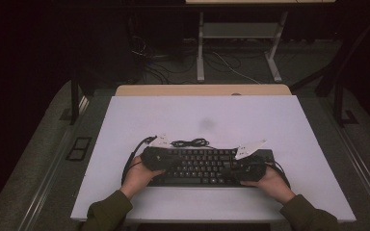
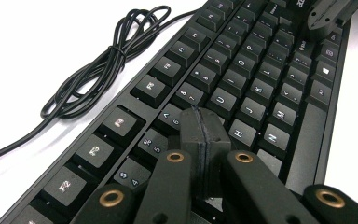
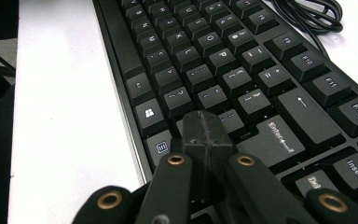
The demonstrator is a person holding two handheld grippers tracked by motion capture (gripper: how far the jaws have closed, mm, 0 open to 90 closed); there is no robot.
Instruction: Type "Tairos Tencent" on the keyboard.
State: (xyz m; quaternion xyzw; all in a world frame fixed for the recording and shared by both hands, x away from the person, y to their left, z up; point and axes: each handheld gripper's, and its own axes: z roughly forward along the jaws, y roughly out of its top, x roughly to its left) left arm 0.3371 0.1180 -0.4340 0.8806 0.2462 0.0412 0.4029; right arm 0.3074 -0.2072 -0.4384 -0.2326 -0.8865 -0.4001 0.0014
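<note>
keyboard (image 1: 204,166) under both hands, left tool (image 2: 204,122) and right tool (image 3: 207,125) low over keys, jaws together

White tabletop (image 1: 270,120) lit bright, faint grey smudge (image 1: 206,124) near centre. Wooden edge strip (image 1: 202,90) along far side at 12 o'clock. Beyond it, white desk frame (image 1: 241,33) on grey carpet floor (image 1: 318,62), loose cables (image 1: 173,67) at 11 o'clock. Room dark at both sides.
</note>
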